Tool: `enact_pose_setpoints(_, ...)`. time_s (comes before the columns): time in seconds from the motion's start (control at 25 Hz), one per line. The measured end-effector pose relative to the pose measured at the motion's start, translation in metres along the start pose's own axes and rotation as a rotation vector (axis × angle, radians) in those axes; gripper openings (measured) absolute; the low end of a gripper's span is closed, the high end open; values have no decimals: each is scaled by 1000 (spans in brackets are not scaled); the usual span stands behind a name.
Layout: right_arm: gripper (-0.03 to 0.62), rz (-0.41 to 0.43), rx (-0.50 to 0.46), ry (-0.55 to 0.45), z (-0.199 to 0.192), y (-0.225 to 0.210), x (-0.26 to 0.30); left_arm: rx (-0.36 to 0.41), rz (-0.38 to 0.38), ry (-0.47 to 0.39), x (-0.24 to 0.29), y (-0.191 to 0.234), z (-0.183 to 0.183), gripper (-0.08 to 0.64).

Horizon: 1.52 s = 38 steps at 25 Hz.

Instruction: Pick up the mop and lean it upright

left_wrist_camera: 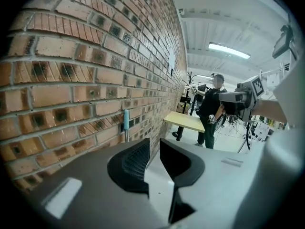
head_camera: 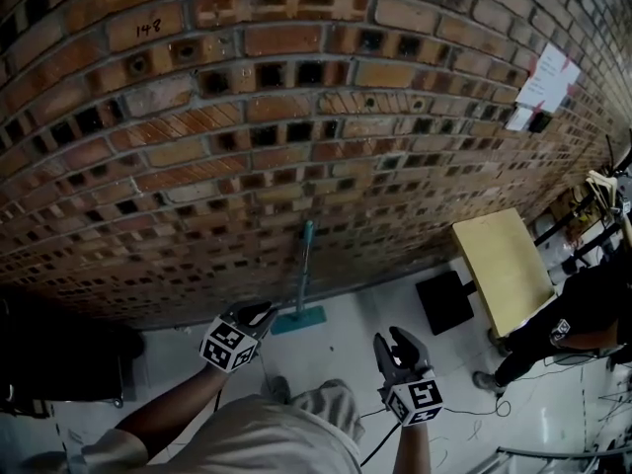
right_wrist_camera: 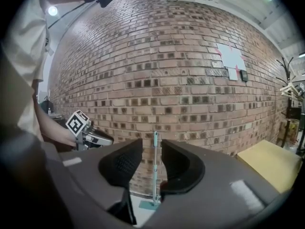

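A red-brown brick wall (head_camera: 296,117) closes the far side and meets a pale glossy floor (head_camera: 346,339) along one long edge. The teal flat mop (head_camera: 305,265) stands upright against this wall. Its handle top rests on the bricks and its rectangular teal head (head_camera: 298,319) lies flat on the floor at the wall's foot.

The floor between the mop and the person is bare. To the right, a yellow-topped desk (head_camera: 504,270) juts out from the wall, with a black square slab (head_camera: 444,302) on the floor just beside its near corner. A person in dark clothes (head_camera: 578,319) stands past the desk, with thin cables trailing over the floor there. At the far left a dark bulky shape (head_camera: 59,354) sits against the wall; what it is cannot be told. White paper sheets (head_camera: 548,82) hang high on the bricks at right.

The left tongs (head_camera: 259,314) are near the mop head, just to its left and apart from it. They are released, with a narrow gap between the jaws and nothing in it.

The right tongs (head_camera: 400,342) are well to the right of the mop and also released. In the right gripper view the mop shaft (right_wrist_camera: 155,166) shows through the gap, far off at the wall and touching neither pad.
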State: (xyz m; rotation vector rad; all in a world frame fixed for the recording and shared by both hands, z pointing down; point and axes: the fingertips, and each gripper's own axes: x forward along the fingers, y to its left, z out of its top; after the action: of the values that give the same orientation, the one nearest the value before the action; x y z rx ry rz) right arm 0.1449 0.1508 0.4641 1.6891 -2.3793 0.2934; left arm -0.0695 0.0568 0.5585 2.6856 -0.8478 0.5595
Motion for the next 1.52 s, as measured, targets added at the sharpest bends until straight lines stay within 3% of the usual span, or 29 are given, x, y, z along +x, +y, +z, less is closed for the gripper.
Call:
enact_pose_setpoints(0.44, 132, 79, 15, 3, -9, -29, 39, -5, 62, 31, 26, 12, 1, 92)
enact_pose_setpoints(0.72, 132, 188, -6, 22, -4, -74, 73, -54, 170, 35, 58, 19, 17, 94)
enact_pose_setpoints(1.0, 132, 302, -31, 55, 1, -130, 88, -145, 277, 56, 89, -1, 32, 92)
enact_pose_setpoints(1.16, 132, 339, -26, 72, -5, -164, 98, -147, 310, 46, 114, -10, 49, 90)
enact_pose_setpoints(1.52, 132, 455, -30, 117, -31, -167, 129, -173, 392, 68, 107, -20, 49, 86)
